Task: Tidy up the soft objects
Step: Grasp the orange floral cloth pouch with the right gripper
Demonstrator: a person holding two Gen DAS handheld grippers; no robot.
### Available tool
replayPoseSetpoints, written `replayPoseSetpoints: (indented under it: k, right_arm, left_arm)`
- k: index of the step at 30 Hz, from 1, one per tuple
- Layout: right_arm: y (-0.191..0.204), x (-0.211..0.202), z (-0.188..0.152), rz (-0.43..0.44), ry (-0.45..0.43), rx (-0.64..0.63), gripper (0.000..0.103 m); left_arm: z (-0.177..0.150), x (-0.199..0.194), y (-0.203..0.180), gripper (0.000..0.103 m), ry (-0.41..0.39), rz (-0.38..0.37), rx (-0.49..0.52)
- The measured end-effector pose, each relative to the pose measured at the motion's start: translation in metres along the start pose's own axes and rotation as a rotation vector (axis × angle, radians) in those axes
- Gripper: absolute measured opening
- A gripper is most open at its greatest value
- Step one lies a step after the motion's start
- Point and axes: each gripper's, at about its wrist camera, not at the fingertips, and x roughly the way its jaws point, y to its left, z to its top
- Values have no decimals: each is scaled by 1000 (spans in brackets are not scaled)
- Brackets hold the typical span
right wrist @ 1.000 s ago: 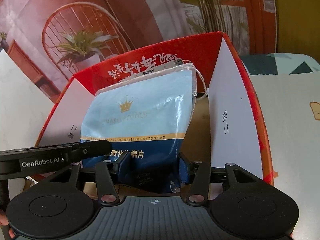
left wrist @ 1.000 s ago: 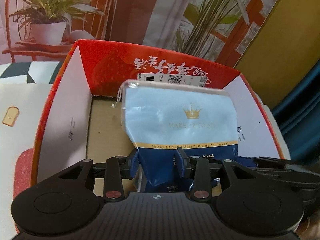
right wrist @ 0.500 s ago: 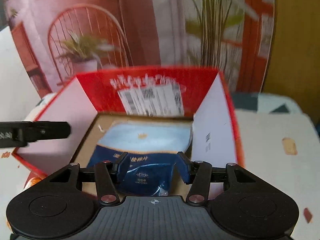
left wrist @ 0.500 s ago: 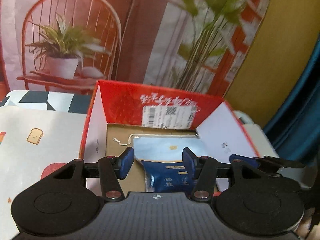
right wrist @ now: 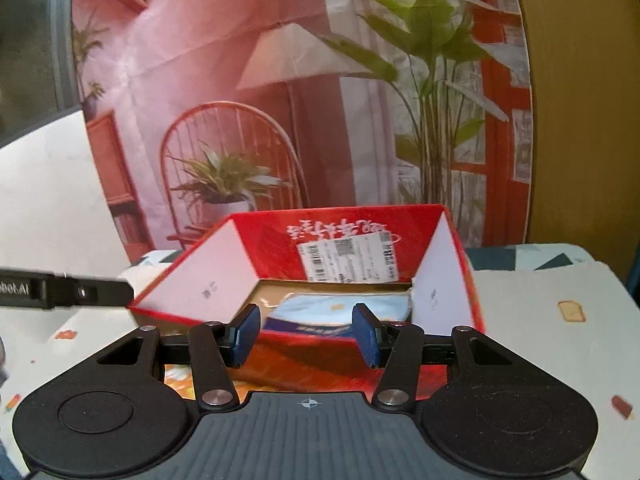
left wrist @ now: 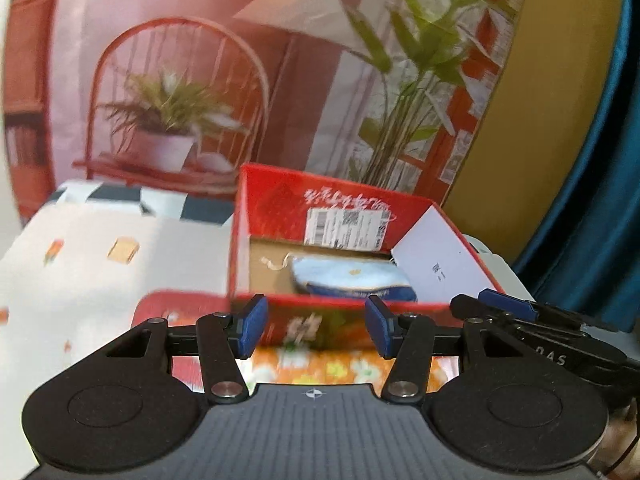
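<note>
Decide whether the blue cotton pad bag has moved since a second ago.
Yes. The cotton pad bag was propped upright against the red box's labelled back wall; now it lies flat on the box floor, below the shipping label.

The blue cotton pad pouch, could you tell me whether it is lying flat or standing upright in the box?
Lying flat. The pouch rests on the red box's cardboard floor, below its walls.

backdrop point(right wrist: 248, 80): printed chair, lamp, plants | blue curtain point(left wrist: 592, 200) right
</note>
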Motion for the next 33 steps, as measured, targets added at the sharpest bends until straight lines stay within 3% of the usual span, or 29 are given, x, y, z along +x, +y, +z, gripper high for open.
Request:
replayPoseSetpoints:
  k: [5, 7, 17, 21, 29, 33]
  right_arm:
    - [13, -7, -18, 33, 16, 29, 48]
    - [18, -8, -28, 38, 28, 26, 53]
    - [50, 4, -82, 7, 102, -110, 56]
    - [48, 7, -92, -5, 113, -115, 60]
    - [41, 3, -104, 3, 102, -109, 63]
    - [32, 0, -97, -3, 94, -78, 71]
  left_arm:
    - [-23, 0, 16, 56, 34, 26, -42]
    - [-32, 4, 22, 56, 55, 42, -50]
    - [-68, 18, 28, 56, 96, 87, -52]
    - [-84, 20, 35, 56, 117, 78, -114]
    - [-95, 20, 34, 56, 115, 75, -105]
    - [-99, 20, 32, 56, 121, 79, -106]
